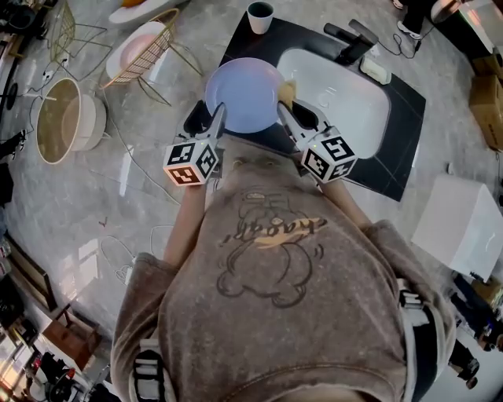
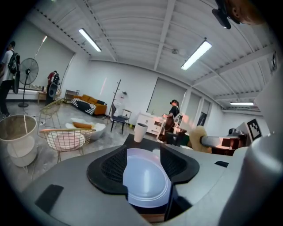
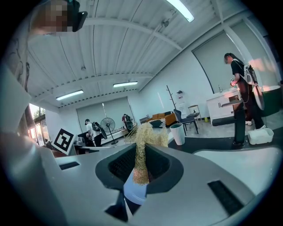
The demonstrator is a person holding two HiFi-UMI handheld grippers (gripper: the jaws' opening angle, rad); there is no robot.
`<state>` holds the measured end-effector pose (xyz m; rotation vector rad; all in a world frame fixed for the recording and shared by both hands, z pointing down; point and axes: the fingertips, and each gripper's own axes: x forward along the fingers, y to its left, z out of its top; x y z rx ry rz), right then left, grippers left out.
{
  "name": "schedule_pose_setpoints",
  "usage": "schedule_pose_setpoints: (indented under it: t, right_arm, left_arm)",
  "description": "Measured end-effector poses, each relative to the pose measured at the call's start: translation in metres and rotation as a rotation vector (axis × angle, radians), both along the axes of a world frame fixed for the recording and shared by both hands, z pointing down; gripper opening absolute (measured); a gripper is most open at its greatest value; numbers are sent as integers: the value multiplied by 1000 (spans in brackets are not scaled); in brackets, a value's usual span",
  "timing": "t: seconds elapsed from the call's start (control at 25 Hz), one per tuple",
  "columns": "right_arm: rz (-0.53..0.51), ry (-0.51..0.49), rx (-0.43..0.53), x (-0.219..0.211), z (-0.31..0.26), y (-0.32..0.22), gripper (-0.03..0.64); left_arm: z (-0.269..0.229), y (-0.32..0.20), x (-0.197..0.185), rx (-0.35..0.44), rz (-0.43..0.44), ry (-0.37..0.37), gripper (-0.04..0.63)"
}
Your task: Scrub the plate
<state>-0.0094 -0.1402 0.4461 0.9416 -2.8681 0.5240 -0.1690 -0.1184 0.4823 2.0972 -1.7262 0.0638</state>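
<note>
Left jaws: the left gripper (image 2: 143,170) stands released, its black pads spread wide; the plate (image 2: 146,181) shows in the gap between them without being pinched.
Right jaws: the right gripper (image 3: 141,165) is clenched on a straw-coloured fibrous scrubber (image 3: 142,150), which sticks up out of the pads.
Plate: pale lilac and round, upper centre of the head view (image 1: 244,94), over the left end of the dark slab (image 1: 393,157) (whether it rests flat there I cannot tell).
Grippers by the plate: left gripper (image 1: 214,118) at the plate's lower left edge, right gripper (image 1: 287,110) at its lower right edge, with the scrubber (image 1: 287,93) against the right rim.
Plate in the right gripper view: a sliver of it shows low between the jaws (image 3: 132,192).
Basin: the white sink (image 1: 346,102) is just right of the plate, set into the slab.
Faucet: dark, at the basin's upper edge (image 1: 354,43).
Cup: white with a dark inside, at the top edge of the frame above the plate (image 1: 260,16).
Wire chair: gold frame with a pink seat, upper left (image 1: 141,51).
Tub: a round pale tub, left edge of the frame (image 1: 63,118).
Box: a white box, right side, below the slab (image 1: 464,228).
</note>
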Motion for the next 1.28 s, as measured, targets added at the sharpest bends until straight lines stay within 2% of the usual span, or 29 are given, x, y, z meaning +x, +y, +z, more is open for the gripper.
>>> schedule_pose_setpoints:
  t: [0.28, 0.56, 0.76, 1.0, 1.2, 1.28]
  right_arm:
    - [30, 8, -11, 6, 3, -5, 55]
    - [56, 18, -20, 11, 5, -6, 55]
    - [87, 25, -18, 20, 5, -11, 55]
    - [131, 37, -26, 34, 10, -16, 55]
    - [154, 37, -31, 39, 12, -20, 55]
    - [159, 37, -31, 40, 13, -21, 55]
  left_arm:
    - [54, -22, -18, -114, 3, -12, 225]
    - [105, -47, -37, -242, 12, -54, 225]
    - [136, -63, -42, -325, 23, -66, 225]
    - [154, -72, -39, -389, 49, -89, 225]
    - [160, -79, -37, -428, 64, -144, 196]
    - [162, -80, -41, -445, 48, -160, 153]
